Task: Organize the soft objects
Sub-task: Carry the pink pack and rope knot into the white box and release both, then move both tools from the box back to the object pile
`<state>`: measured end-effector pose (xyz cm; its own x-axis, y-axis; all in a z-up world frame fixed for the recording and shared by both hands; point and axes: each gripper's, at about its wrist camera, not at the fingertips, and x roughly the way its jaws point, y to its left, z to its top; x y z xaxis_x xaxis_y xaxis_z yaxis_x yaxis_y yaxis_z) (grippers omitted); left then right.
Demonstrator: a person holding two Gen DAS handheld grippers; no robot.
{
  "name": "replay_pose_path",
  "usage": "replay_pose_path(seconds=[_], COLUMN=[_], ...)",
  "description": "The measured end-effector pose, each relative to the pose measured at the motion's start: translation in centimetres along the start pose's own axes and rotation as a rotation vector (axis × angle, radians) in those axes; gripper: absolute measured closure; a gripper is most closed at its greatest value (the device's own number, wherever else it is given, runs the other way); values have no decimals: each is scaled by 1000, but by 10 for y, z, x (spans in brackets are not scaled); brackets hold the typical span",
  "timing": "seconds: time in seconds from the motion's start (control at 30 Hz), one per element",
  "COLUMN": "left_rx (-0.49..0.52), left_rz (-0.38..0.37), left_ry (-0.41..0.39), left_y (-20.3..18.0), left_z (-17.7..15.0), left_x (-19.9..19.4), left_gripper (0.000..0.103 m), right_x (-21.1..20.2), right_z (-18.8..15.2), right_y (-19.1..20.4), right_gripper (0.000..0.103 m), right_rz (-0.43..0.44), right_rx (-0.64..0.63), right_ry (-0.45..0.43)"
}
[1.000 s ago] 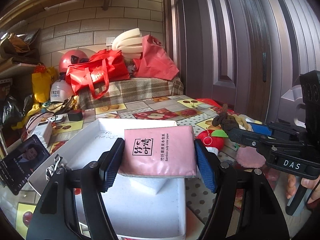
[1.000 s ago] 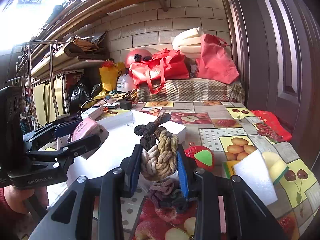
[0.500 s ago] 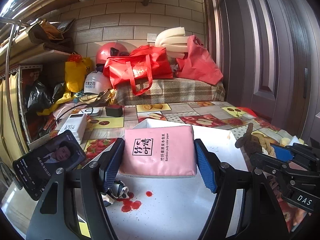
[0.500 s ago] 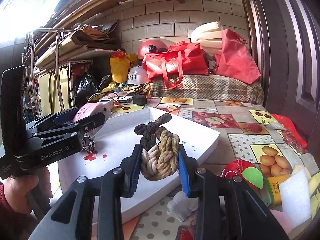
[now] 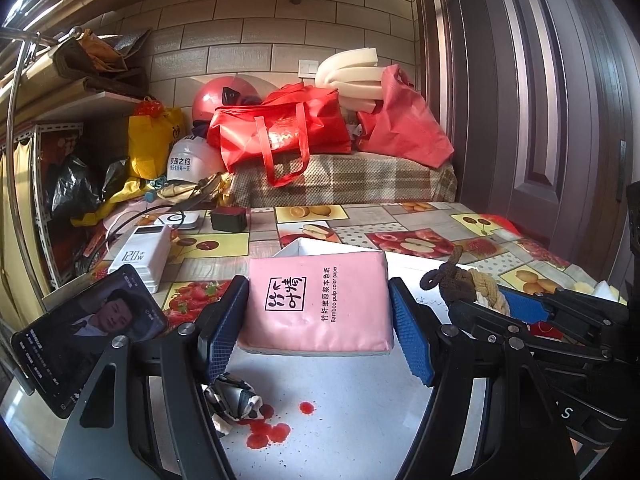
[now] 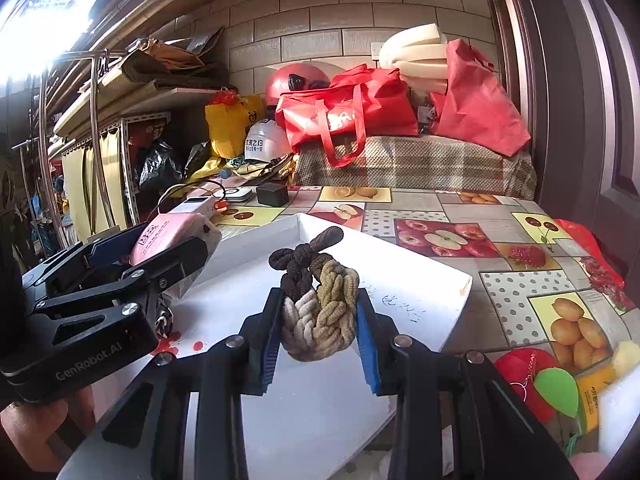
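My left gripper (image 5: 316,332) is shut on a pink pack of tissue paper (image 5: 318,304) and holds it above the white tray (image 5: 360,420). My right gripper (image 6: 318,336) is shut on a braided rope knot (image 6: 320,300), brown, tan and cream, also above the tray (image 6: 400,280). The left gripper (image 6: 96,292) with the pink pack (image 6: 168,234) shows at the left of the right wrist view. The right gripper with the knot (image 5: 464,284) shows at the right of the left wrist view. A crumpled black-and-white soft item (image 5: 232,398) lies in the tray by red spots.
A phone (image 5: 80,332) leans at the left, a white power bank (image 5: 140,256) behind it. A red plush with a green leaf (image 6: 540,380), sponges (image 6: 616,396) and other soft items lie right of the tray. Red bags (image 5: 280,132) and helmets stand at the back.
Both grippers have moved left over the tray, each still holding its item. The right gripper has come closer beside the left one.
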<state>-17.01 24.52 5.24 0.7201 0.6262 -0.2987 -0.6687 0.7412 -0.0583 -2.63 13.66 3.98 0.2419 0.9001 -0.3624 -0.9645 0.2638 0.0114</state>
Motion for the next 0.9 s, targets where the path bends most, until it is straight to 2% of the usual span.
replay_pose_path(seconds=[0.17,0.27,0.33,0.4,0.5,0.67,0.73,0.9], left_rx=[-17,-13,-23,-43,-55,-95,-117,-106], left_rz=[15,30,38,47,47,39,42,67], left_ry=[1,-5,-17,-18,-23,-43,-43,-57], left_y=[3,0,3,7,10,14,16,11], left_z=[1,1,1,1,1,0,-1,-1], left_x=[1,0,-2,-2,-3,-11,-14,-19], left_gripper=[31,19,9,0,0,0,0,0], right_x=[9,8,7,5,0,-11,-16,-35], right_z=[1,0,1,0,1,1,0,-7], right_y=[0,1,2,3,4,4,2,-4], right_gripper=[66,54,30,21,20,13,4,2], right_rz=[-4,-16,-42,-61,-78,-107,-108,-119], right_rx=[12,2,-4,-7,-13,-11,-3,23], right_ry=[37,39,31,22,-10,-75,-85,-123])
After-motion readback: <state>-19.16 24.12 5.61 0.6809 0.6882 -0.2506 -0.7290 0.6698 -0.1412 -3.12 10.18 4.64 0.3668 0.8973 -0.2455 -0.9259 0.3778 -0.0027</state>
